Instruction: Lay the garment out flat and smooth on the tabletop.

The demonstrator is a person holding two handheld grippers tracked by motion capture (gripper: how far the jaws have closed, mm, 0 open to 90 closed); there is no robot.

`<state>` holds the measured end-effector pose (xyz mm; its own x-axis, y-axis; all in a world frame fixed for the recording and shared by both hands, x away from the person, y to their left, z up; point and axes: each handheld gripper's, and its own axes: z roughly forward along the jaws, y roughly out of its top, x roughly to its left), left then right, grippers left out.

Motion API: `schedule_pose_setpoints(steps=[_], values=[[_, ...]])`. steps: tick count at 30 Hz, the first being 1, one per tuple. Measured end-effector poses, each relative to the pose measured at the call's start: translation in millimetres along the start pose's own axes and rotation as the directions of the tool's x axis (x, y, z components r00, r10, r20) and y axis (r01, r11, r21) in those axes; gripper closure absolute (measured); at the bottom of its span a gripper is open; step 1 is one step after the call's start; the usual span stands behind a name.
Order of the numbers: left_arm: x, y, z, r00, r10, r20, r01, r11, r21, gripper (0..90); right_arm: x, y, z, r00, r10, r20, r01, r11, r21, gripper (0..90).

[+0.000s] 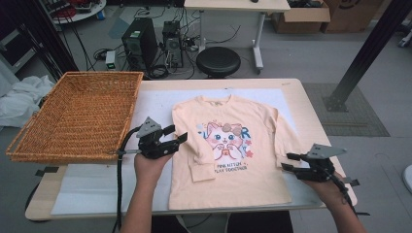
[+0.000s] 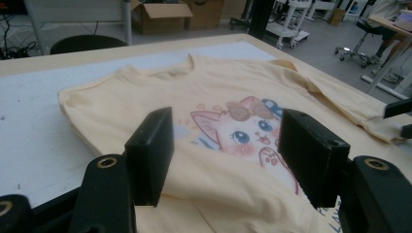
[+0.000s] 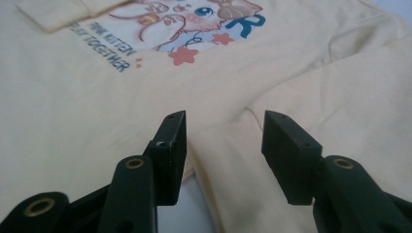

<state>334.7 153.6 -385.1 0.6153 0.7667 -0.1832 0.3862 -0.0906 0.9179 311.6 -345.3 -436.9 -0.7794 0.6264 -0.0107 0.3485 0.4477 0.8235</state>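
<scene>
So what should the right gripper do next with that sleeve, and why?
Probably ease the right gripper forward and close on the unfolded sleeve. Its jaws stand open at the cuff, gripping nothing, while the other sleeve already lies folded across the shirt.

Two black hand-held tools, the left gripper and the right gripper, each carry a grey three-cornered plate on top and a pair of flat, blocky black jaws. Brass-coloured rings mark the joints at the jaw bases. A thick black cable trails from the left tool; both forearms are bare.
</scene>
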Motion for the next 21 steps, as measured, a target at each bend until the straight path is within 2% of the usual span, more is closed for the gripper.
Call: schedule_pose_setpoints(steps=[1, 2, 3, 4, 5, 6, 7, 8, 9, 10, 11, 12, 13, 14, 16, 17, 19, 20, 21], values=[[-1.0, -0.1, -0.4, 1.0, 0.004, 0.0, -0.004, 1.0, 0.002, 38.6, 0.3, 1.0, 6.1, 1.0, 0.0, 0.006, 0.0, 1.0, 0.02, 54.6], [-1.3, -0.2, -0.8, 1.0, 0.007, -0.003, -0.007, 1.0, 0.005, 38.7, -0.1, 0.8, 16.1, 1.0, 0.005, 0.004, -0.005, 0.998, 0.066, 61.9], [-1.6, -0.3, -1.5, 0.9999, 0.01, -0.005, -0.01, 0.9999, 0.009, 38.6, -0.4, -0.4, 21.0, 1.0, 0.0, -0.001, 0.0, 0.996, 0.086, 66.7], [-1.7, -0.4, -2.1, 0.9999, 0.009, -0.007, -0.009, 0.9999, 0.009, 38.7, -1.3, -1.8, 22.6, 0.9999, 0.006, -0.016, -0.005, 0.998, 0.055, 81.8], [-1.4, -0.3, -2.7, 0.9999, 0.011, -0.009, -0.011, 0.9999, 0.01, 38.7, -1.4, -0.6, 20.5, 1.0, -0.006, -0.002, 0.006, 0.999, 0.046, 86.8], [-0.8, 0.0, -3.6, 0.9999, 0.009, -0.011, -0.008, 0.9999, 0.01, 38.7, -1.5, 0.6, 17.8, 0.9999, -0.01, 0.005, 0.01, 0.999, 0.032, 87.4], [0.2, 0.4, -4.5, 0.9999, 0.008, -0.013, -0.008, 0.9999, 0.008, 38.7, -1.2, 2.8, 12.3, 0.9999, -0.01, 0.001, 0.01, 1.0, -0.009, 87.7], [1.5, 0.9, -5.8, 0.9998, 0.005, -0.018, -0.005, 1.0, 0.005, 38.7, 1.1, 5.8, 4.7, 0.9995, -0.032, -0.001, 0.032, 0.998, -0.061, 87.9], [2.2, 1.1, -6.3, 0.9998, 0.004, -0.02, -0.003, 1.0, 0.003, 38.7, 5.3, 10.6, -5.0, 0.9969, -0.078, -0.01, 0.077, 0.991, -0.109, 87.8], [2.9, 1.3, -6.9, 0.9998, 0.0, -0.021, 0.0, 1.0, 0.003, 38.7, 8.4, 13.3, -10.5, 0.9933, -0.112, -0.026, 0.108, 0.985, -0.131, 87.9], [3.1, 1.4, -7.4, 0.9998, -0.001, -0.021, 0.0, 1.0, -0.001, 38.7, 13.6, 16.0, -16.6, 0.986, -0.159, -0.052, 0.149, 0.977, -0.153, 87.9], [2.9, 1.4, -7.7, 0.9997, 0.001, -0.022, -0.001, 1.0, -0.001, 38.7, 19.2, 17.0, -20.4, 0.9772, -0.192, -0.09, 0.179, 0.974, -0.14, 87.7], [2.7, 1.2, -7.8, 0.9998, 0.003, -0.02, -0.003, 1.0, 0.0, 38.7, 21.6, 16.1, -20.0, 0.9729, -0.201, -0.114, 0.189, 0.976, -0.109, 87.1], [2.5, 1.0, -7.6, 0.9998, 0.003, -0.02, -0.003, 1.0, 0.001, 38.7, 24.4, 11.8, -16.4, 0.968, -0.203, -0.147, 0.199, 0.979, -0.041, 82.5], [2.0, 0.7, -6.9, 0.9999, 0.002, -0.015, -0.002, 1.0, 0.001, 38.7, 23.3, 3.8, -12.2, 0.9723, -0.187, -0.14, 0.193, 0.981, 0.027, 75.1], [1.6, 0.6, -6.4, 0.9999, 0.0, -0.014, 0.0, 1.0, -0.001, 38.7, 20.2, 0.1, -12.9, 0.9773, -0.171, -0.125, 0.175, 0.984, 0.028, 73.0], [0.6, 0.7, -6.1, 0.9999, 0.0, -0.011, 0.0, 1.0, -0.002, 38.6, 11.1, -3.0, -19.2, 0.9904, -0.108, -0.086, 0.107, 0.994, -0.02, 68.7], [0.1, 0.6, -6.1, 1.0, 0.002, -0.01, -0.002, 1.0, 0.0, 38.6, 7.1, -3.4, -23.1, 0.9944, -0.082, -0.067, 0.079, 0.996, -0.047, 68.7], [0.0, 0.6, -6.1, 1.0, 0.003, -0.009, -0.003, 1.0, 0.001, 38.6, 2.3, -3.7, -27.2, 0.9978, -0.061, -0.027, 0.059, 0.997, -0.059, 68.3]])
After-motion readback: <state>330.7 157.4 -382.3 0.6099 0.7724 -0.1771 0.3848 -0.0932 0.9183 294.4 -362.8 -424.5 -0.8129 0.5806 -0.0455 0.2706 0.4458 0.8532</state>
